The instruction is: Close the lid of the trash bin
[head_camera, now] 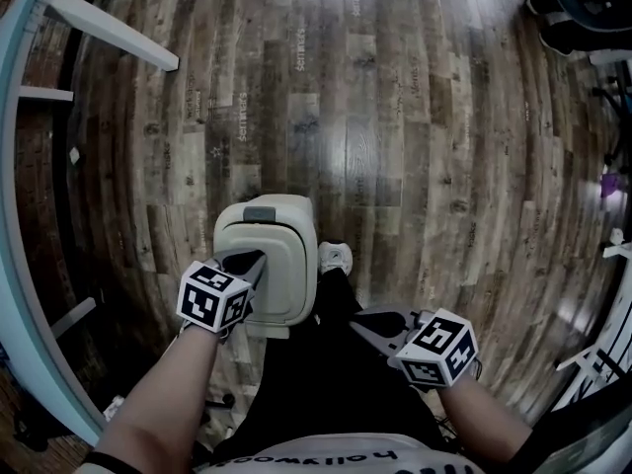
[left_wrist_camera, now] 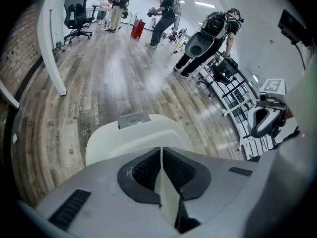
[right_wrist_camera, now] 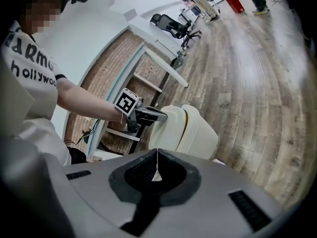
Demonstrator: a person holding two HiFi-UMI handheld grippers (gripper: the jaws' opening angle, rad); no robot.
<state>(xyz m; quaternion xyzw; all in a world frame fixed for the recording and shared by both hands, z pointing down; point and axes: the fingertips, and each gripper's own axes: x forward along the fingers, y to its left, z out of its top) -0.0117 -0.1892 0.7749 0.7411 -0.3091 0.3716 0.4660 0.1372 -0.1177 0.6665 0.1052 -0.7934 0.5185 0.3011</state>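
Head view: the trash bin [head_camera: 233, 237] stands on the plank floor [head_camera: 415, 117] directly ahead of my feet, its lid [head_camera: 286, 265] lying down over the body. My left gripper [head_camera: 251, 262] rests its tips on the lid's near-left part. My right gripper [head_camera: 363, 321] hangs to the right of the bin, apart from it. Left gripper view: my jaws are pressed together with nothing between them, the lid lies just beyond, and a grey tab [left_wrist_camera: 132, 119] sits at the bin's far edge. Right gripper view: those jaws are likewise pressed together and empty. A thin dark seam [right_wrist_camera: 185, 125] runs between lid and body, so I cannot confirm full seating. Risk: an off-centre push could tip or skid the bin on the glossy wood, or my tips could slide off the smooth lid. Beyond the bin lies an open room with people [left_wrist_camera: 208, 33] standing well off, and a white-framed brick wall [right_wrist_camera: 119, 63] on its left.
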